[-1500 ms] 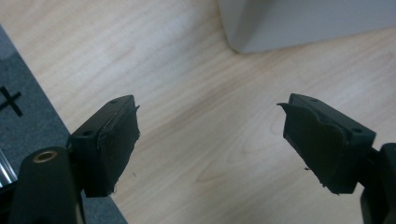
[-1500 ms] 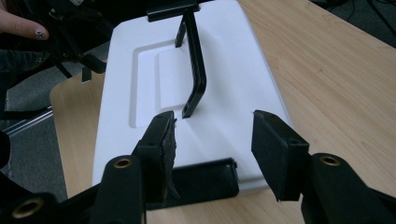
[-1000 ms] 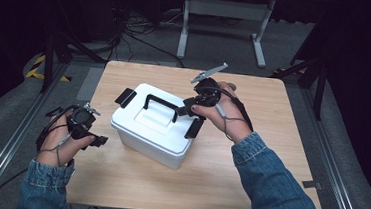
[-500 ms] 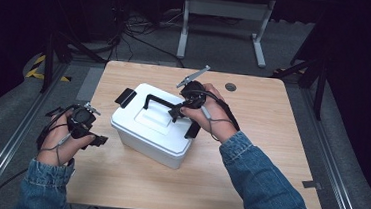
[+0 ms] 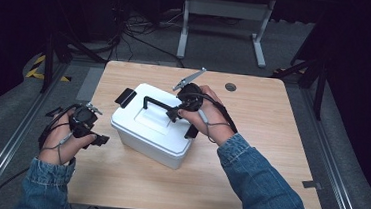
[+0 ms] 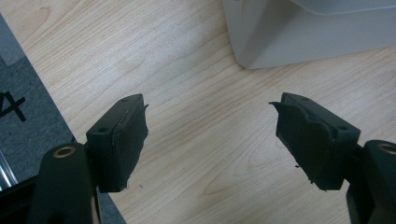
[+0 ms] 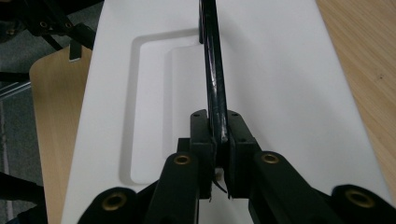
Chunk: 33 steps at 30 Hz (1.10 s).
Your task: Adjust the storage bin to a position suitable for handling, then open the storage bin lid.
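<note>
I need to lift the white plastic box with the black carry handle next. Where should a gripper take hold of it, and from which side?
Grip the black carry handle on the white plastic box, from above near its end: the bar stands upright over the recessed lid and is thin enough for the jaws. The right gripper is clamped there now; the left gripper is open over the wooden table.

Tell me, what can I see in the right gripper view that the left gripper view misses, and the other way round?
The right gripper view shows the right gripper shut on the black handle of the white box, above the recessed lid. The left gripper view shows the left gripper open with nothing between its jaws, over bare wood, and a lower corner of the box's side wall. Both views share the white box and the wooden table.
</note>
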Motion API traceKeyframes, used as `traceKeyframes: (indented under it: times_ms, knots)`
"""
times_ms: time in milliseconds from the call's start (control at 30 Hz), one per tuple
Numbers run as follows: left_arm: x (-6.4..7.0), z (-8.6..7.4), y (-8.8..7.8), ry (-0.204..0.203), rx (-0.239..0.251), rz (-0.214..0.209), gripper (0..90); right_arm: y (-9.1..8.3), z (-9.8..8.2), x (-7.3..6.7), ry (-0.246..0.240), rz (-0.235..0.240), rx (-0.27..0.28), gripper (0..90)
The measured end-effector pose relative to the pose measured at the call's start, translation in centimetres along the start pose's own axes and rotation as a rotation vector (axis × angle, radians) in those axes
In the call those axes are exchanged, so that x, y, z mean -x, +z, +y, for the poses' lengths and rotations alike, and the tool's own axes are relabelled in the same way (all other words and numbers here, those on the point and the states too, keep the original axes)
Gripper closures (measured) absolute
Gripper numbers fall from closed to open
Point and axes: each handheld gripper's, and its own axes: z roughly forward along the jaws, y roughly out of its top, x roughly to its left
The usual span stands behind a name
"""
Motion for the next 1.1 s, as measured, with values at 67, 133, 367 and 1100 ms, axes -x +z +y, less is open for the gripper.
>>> traceKeyframes:
  times_ms: [67,133,367,1100]
  knots:
    - [-0.1,0.0,0.0,0.0,0.001,0.0,25.4,0.0,0.1,-0.3,-0.008,-0.016,-0.002,85.2]
    - [-0.1,0.0,0.0,0.0,0.002,0.0,25.4,0.0,0.1,-0.3,-0.011,-0.019,-0.002,85.2]
    - [-0.2,0.1,0.0,0.0,0.005,-0.002,25.4,-0.4,0.2,-0.6,-0.03,-0.034,0.038,85.4]
    - [-0.2,0.4,0.0,0.001,0.013,-0.006,25.1,-5.6,1.0,-1.8,-0.037,-0.072,0.173,85.5]
